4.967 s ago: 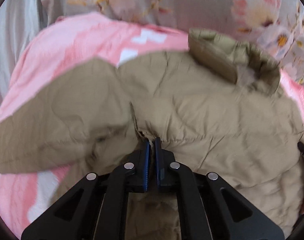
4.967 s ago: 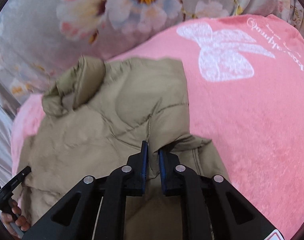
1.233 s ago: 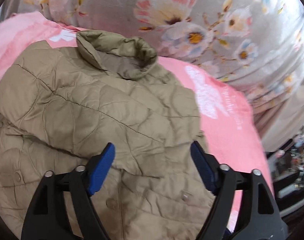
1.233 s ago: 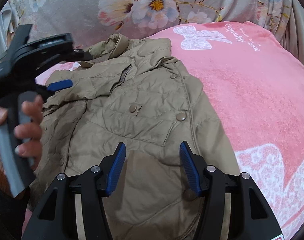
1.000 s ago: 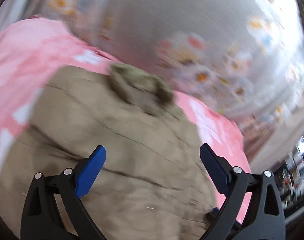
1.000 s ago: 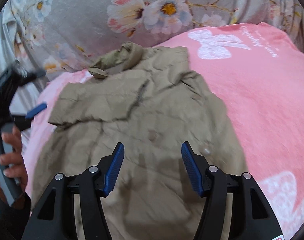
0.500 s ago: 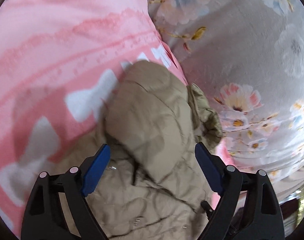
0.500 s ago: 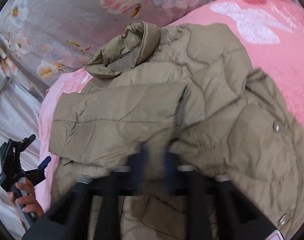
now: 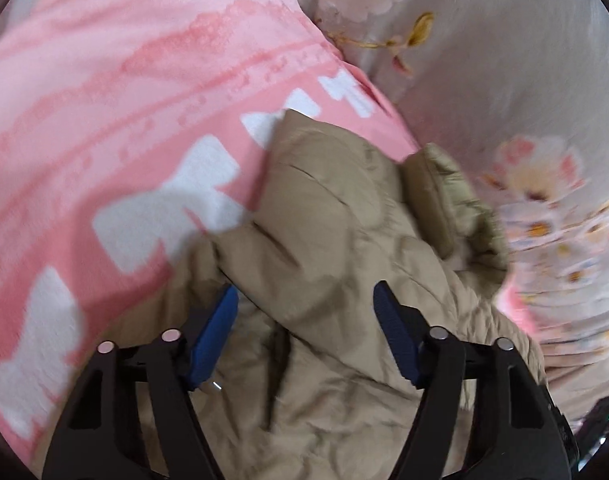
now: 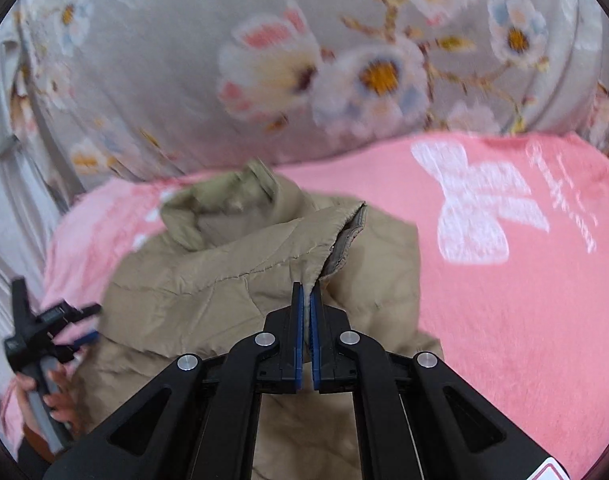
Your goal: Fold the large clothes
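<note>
A tan quilted jacket [image 9: 344,248] lies on a pink blanket [image 9: 124,80], collar toward the floral fabric. My left gripper [image 9: 306,300] is open, its blue pads either side of a folded sleeve at the jacket's left side, holding nothing. In the right wrist view my right gripper [image 10: 306,292] is shut on the jacket [image 10: 232,276], pinching the cuff edge of a sleeve that lies folded across the body and lifting it a little. The left gripper also shows at the left edge of that view [image 10: 70,322], held by a hand.
Grey floral fabric [image 10: 304,60] rises behind the blanket [image 10: 504,320]. White bow prints [image 10: 476,208] mark the pink blanket. A grey wall and rail show at the far left of the right wrist view.
My right gripper has closed on the sleeve's cuff edge and lifted it. My left gripper has stayed open and moved closer over the jacket's left side.
</note>
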A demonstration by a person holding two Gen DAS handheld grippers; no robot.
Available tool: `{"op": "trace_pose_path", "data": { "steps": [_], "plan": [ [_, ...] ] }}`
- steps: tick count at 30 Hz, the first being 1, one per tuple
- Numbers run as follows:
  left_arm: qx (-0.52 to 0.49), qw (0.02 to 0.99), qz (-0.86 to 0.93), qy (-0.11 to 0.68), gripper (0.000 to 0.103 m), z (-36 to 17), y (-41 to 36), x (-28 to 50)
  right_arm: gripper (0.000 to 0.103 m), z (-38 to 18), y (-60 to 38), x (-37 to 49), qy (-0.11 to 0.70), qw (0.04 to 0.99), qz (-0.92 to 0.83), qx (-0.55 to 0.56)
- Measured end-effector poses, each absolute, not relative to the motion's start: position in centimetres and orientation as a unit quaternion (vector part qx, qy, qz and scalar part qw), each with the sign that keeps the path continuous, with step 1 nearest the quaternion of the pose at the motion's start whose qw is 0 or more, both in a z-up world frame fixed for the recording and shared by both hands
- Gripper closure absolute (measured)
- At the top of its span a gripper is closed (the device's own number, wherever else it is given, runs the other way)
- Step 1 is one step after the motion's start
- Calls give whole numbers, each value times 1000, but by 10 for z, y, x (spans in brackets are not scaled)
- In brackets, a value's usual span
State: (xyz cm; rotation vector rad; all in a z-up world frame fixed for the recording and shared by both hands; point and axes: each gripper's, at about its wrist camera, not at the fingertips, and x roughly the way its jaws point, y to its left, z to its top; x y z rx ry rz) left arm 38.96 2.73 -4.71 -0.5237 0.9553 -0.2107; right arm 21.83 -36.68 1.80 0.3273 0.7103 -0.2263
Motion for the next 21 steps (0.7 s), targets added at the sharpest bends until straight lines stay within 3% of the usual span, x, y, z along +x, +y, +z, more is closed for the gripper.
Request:
{"op": "trace_pose_path", "data": {
  "steps": [6, 13, 18, 21],
  "plan": [
    [-157, 875, -62, 453, 45, -62, 14, 395, 100, -41, -371, 215, 380, 903, -117, 164],
    [-90, 893, -44, 439, 45, -67, 0, 390, 99, -51, -367, 220, 390, 901, -121, 144],
    [-51, 901, -36, 429, 46, -43, 1, 374, 90, -33, -367, 206, 397, 897, -145, 128],
    [-28, 920, -36, 389, 46, -8, -1, 357, 90, 1, -364, 187, 352, 912, -178, 113]
  ]
}}
